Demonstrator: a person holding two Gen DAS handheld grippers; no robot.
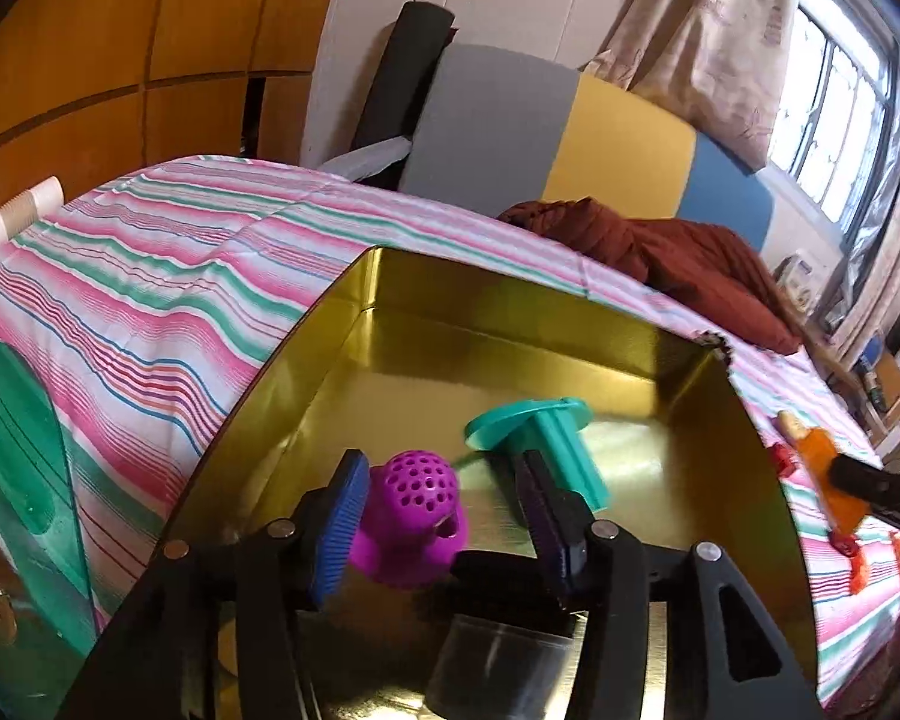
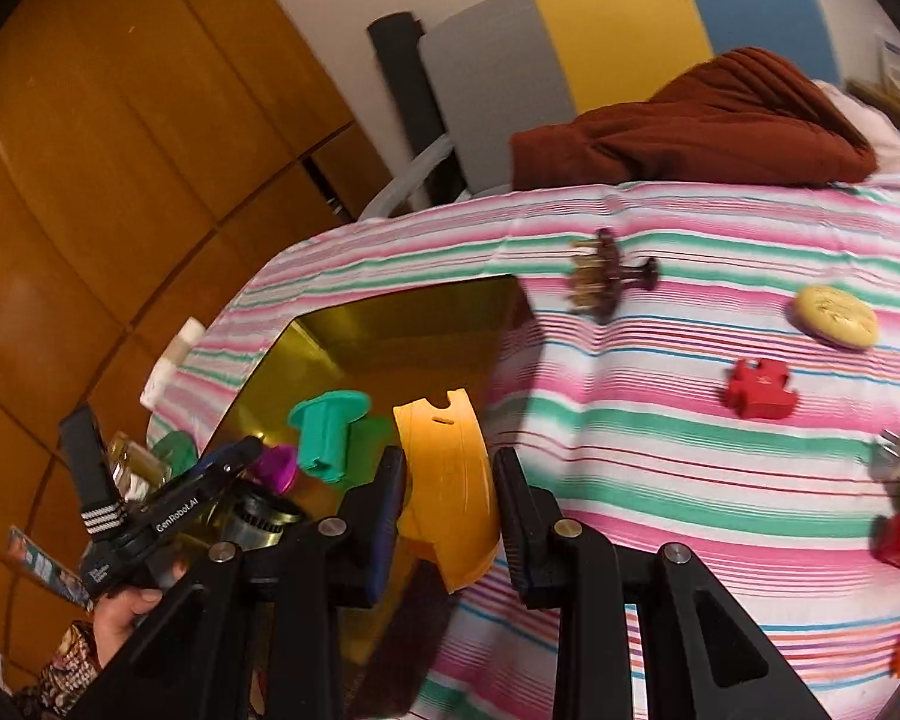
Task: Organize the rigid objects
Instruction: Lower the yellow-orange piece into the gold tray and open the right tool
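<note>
Your left gripper stands half open around the purple toy inside the gold box; lift it away straight. Your right gripper holds the orange piece; carry it over the box rim before you release.

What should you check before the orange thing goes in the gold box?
1. Right tool holds the orange piece firmly: ok, both pads press on it.
2. Orange piece is over the gold box: cannot tell; it hangs near the box's right edge.
3. Free space in the box: ok, bare gold floor shows behind the teal spool.
4. Left tool has let go of the purple perforated toy: ok, its pads stand apart from the toy, which sits in the box.
5. Left tool is out of the way: not ok, it hangs over the box.
6. More to sort: ok, the red puzzle piece and yellow disc lie on the striped cloth.
</note>
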